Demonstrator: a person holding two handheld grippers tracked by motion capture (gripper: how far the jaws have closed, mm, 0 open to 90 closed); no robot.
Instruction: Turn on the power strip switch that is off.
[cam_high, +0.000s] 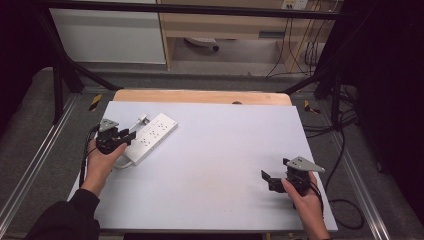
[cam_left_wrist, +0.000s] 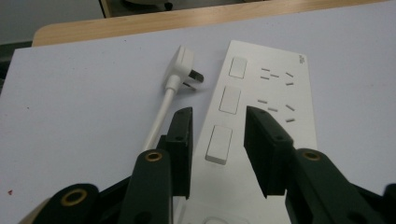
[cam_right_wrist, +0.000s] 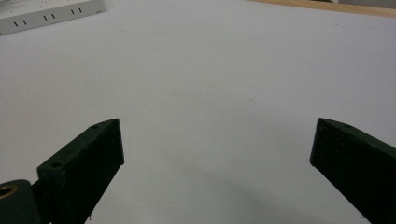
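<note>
A white power strip (cam_high: 152, 136) lies slantwise at the left of the pale table sheet (cam_high: 215, 165). Its white plug (cam_high: 142, 119) rests beside its far end, and the cable loops back by the left hand. In the left gripper view the strip (cam_left_wrist: 271, 93) shows a row of rocker switches and slot sockets, with the plug (cam_left_wrist: 184, 65) to its left. My left gripper (cam_high: 131, 136) hovers over the strip's near end, jaws partly apart (cam_left_wrist: 219, 112); one switch lies between them, untouched. My right gripper (cam_high: 275, 167) rests at the right front, wide open (cam_right_wrist: 217, 123) over bare sheet.
The table's wooden edge (cam_high: 200, 96) runs along the back of the sheet. Black frame bars and cables stand around the table. A corner of the strip (cam_right_wrist: 51, 14) shows at the far left of the right gripper view.
</note>
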